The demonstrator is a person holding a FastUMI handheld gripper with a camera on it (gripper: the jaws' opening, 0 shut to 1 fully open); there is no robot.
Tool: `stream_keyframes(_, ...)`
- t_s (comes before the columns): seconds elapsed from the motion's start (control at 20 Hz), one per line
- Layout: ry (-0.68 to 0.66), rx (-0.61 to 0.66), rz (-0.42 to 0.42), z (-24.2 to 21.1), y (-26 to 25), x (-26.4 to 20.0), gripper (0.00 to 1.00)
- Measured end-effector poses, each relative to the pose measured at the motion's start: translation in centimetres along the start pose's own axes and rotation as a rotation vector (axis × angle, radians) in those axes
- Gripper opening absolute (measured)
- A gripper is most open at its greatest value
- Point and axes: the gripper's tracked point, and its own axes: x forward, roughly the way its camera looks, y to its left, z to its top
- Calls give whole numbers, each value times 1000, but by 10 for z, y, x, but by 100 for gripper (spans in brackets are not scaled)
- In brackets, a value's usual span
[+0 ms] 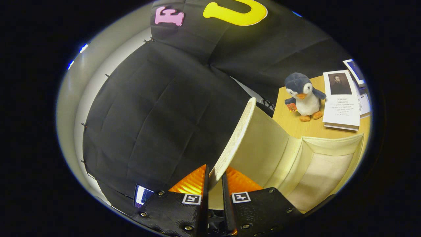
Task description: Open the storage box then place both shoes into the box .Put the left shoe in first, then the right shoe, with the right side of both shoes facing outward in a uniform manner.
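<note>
The tool (215,184) has its two fingers drawn close together on the edge of the lid (235,138) of the storage box (315,171), one finger on each face of the flap, so it looks pinched firmly between them. The lid stands swung up, nearly upright and leaning a little away from the opening, and the pale cloth inside of the box lies exposed just ahead of the fingers and off to one side; I see nothing inside it. The box sits on the wooden tabletop (289,121), and beyond it a toy penguin (303,96) stands beside a stack of papers (342,98), both well clear of the box. From where things stand, this is the opening step, and it seems close to finished, since the lid is already past the mouth of the box. What comes next, I would judge, is carrying the flap far enough back that it stays open by itself, then letting go cleanly without dragging the soft box along. After that the left shoe has to be fetched first; I can't say where either shoe lies.
</note>
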Motion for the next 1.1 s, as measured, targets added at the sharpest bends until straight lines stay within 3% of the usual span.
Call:
stream_keyframes(0.2, -6, -102, -64, 4, -3, -3, 97)
stream_keyframes(0.45, -44, -122, -77, 18, -5, -20, 97)
stream_keyframes(0.75, -123, -158, -162, 34, -33, -82, 97)
stream_keyframes(1.1, -224, -238, -335, 44, -86, -166, 97)
